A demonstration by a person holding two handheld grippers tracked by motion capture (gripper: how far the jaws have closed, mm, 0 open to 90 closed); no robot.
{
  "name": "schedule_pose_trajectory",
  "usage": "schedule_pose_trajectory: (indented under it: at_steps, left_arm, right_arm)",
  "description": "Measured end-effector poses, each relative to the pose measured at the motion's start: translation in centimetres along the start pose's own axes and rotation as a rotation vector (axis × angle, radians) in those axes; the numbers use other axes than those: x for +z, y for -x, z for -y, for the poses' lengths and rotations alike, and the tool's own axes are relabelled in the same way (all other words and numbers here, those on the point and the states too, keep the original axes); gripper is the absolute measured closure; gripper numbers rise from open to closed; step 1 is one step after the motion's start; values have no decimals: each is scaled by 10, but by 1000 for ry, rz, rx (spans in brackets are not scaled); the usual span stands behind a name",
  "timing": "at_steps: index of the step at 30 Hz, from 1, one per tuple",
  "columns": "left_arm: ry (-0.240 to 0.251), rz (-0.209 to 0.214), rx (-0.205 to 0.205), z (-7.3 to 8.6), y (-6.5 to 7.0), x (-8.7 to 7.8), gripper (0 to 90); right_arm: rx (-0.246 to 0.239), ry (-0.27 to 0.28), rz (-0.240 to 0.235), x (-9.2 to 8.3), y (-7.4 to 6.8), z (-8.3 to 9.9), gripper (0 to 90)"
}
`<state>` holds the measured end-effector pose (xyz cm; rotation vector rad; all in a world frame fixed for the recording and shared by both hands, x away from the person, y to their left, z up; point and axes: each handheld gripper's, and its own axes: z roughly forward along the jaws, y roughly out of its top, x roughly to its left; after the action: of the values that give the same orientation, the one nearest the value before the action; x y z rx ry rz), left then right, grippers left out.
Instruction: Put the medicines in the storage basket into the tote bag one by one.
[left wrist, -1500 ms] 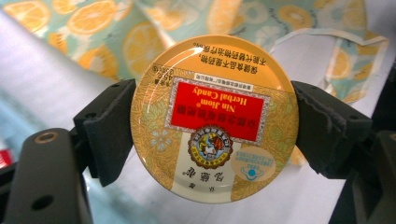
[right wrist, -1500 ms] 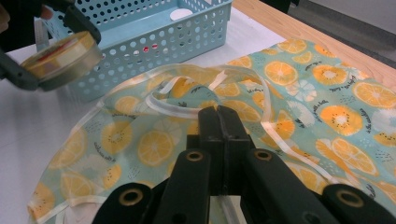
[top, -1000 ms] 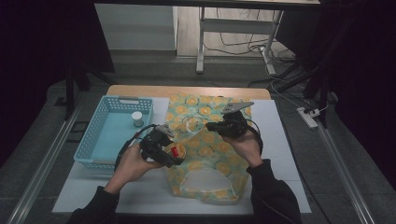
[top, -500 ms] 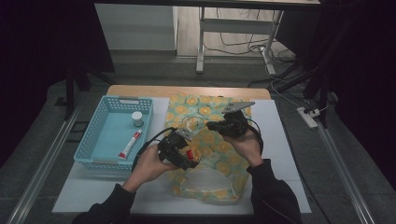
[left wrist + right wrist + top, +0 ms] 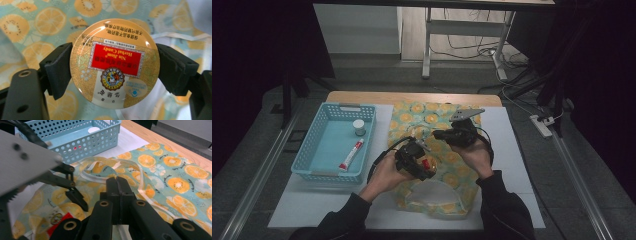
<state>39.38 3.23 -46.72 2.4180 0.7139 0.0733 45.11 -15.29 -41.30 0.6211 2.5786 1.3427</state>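
A round gold candy tin with a red label sits between the pads of my left gripper, which is shut on its rim. In the high view that left gripper holds the tin just above the orange-print fabric bag, near its white-trimmed mouth. My right gripper is shut on the bag's white-trimmed edge and lifts it a little. In the right gripper view its jaws meet tightly, with the left gripper and the tin below left.
A light blue perforated basket stands left of the bag on a white mat and holds a red-and-white tube and a small white-capped jar. The wooden table edge runs behind. The basket's wall is close behind the bag.
My left hand has carried the tin to the right, from beside the basket to over the bag, and slightly down. The tube in the basket is now uncovered. The right hand has stayed put.
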Motion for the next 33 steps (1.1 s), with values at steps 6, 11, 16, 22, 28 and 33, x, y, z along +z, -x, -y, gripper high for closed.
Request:
schedule_pose_trajectory:
  at_steps: [6,11,16,22,28,33]
  left_arm:
    - [5,-31,-23,-4,-8,11,205]
    - [10,-44,-44,-2,-16,18,204]
    - [25,-60,-66,0,-24,24,204]
    - [24,-67,-91,2,-32,30,204]
    - [22,-83,-106,4,-37,37,203]
    - [18,-100,-114,3,-40,43,203]
  right_arm:
    - [-9,-3,2,2,-1,0,899]
    - [-13,-9,3,4,-1,1,898]
    - [-14,-16,5,7,-2,2,898]
    - [-9,-32,8,12,-1,5,899]
    - [-7,-39,8,16,0,6,898]
    - [-10,-47,6,19,0,8,899]
